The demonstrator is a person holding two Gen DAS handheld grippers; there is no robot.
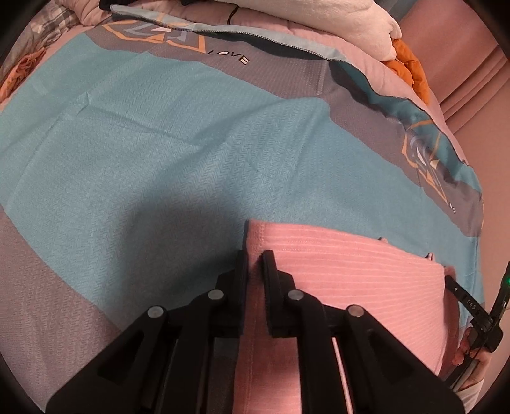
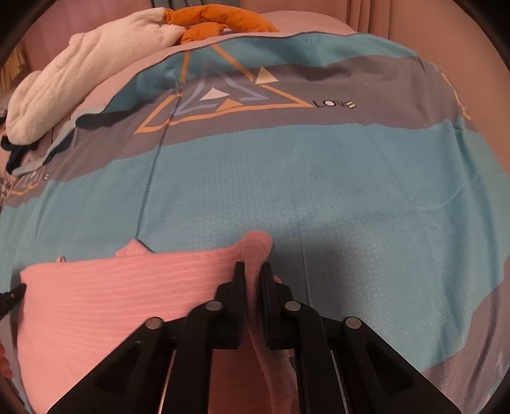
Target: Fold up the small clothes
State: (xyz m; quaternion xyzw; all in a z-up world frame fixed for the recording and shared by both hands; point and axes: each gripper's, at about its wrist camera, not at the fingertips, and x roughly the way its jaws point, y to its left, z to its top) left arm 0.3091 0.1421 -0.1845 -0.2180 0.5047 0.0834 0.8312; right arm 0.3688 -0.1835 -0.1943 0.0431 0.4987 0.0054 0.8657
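Note:
A pink ribbed garment (image 1: 350, 286) lies folded on the teal and grey bedspread (image 1: 159, 159). My left gripper (image 1: 255, 254) points steeply down at the garment's left edge, its jaws nearly together with the pink hem pinched between them. In the right wrist view the same garment (image 2: 111, 293) spreads to the left. My right gripper (image 2: 253, 266) is shut on its bunched right corner, which bulges up just past the fingertips. The right gripper's black body, held by a hand, shows at the far right of the left wrist view.
The bedspread (image 2: 350, 191) carries a triangle print and the word LOVE. A white plush blanket (image 2: 79, 70) and an orange cloth (image 2: 223, 19) are piled at the far edge. Pink upholstery (image 1: 462, 63) rises behind the bed.

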